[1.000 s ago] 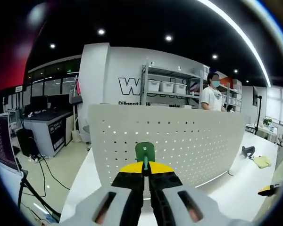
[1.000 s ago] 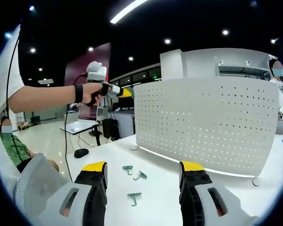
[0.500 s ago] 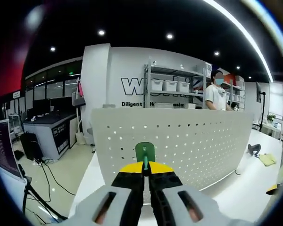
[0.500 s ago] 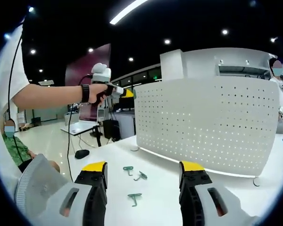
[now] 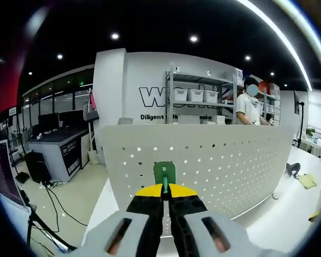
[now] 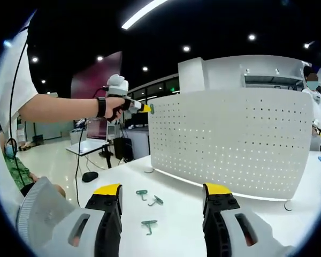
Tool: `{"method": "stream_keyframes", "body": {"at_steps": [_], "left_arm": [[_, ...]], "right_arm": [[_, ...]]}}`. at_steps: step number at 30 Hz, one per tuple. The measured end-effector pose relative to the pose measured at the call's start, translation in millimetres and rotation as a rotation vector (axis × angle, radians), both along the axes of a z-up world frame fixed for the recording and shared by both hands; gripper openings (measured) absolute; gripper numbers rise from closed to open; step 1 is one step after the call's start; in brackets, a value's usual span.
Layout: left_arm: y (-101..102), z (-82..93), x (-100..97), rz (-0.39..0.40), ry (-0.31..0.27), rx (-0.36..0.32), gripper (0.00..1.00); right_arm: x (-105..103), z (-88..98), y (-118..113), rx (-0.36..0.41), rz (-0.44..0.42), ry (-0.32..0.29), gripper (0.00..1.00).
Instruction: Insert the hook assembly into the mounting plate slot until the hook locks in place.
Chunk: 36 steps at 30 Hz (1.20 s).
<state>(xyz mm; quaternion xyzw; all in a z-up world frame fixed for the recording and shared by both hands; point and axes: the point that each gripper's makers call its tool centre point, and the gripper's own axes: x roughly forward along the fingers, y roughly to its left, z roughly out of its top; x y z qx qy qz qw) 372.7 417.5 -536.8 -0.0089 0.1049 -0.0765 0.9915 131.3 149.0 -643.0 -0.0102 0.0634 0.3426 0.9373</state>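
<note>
A: Green hook [image 5: 164, 174] pinched in left hand-held gripper [image 5: 165, 194], at 12 o'clock against perforated plate [image 5: 203, 160]. Insertion step?

B: Yes. Needs pushing until locked. Right hand-held gripper [image 6: 163, 197] spread, idle over counter [image 6: 176, 214].

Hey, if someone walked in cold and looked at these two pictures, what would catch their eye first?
Probably the big white perforated mounting plate standing upright on the white table. Next, the green hook pinched in the left gripper, held up in front of the plate near its top edge. Three more green hooks lie loose on the table ahead of the open right gripper.
</note>
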Motion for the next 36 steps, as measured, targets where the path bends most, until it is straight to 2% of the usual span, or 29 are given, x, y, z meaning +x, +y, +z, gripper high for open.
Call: {"method": "stream_keyframes", "body": {"at_steps": [11, 15, 17, 36], "left_arm": [[2, 9.8, 20.6, -0.001, -0.014, 0.011, 0.02], [1, 9.6, 26.1, -0.002, -0.01, 0.019, 0.02], [2, 10.0, 28.3, 0.003, -0.014, 0.025, 0.02], [8, 6.2, 47.4, 0.003, 0.007, 0.031, 0.02]], "right_arm": [[3, -1.8, -4, 0.008, -0.021, 0.008, 0.61], [4, -2.4, -5, 0.006, -0.025, 0.01, 0.61], [5, -1.3, -7, 0.03, -0.032, 0.017, 0.61], [10, -4.2, -16, 0.025, -0.068, 0.024, 0.6]]}}
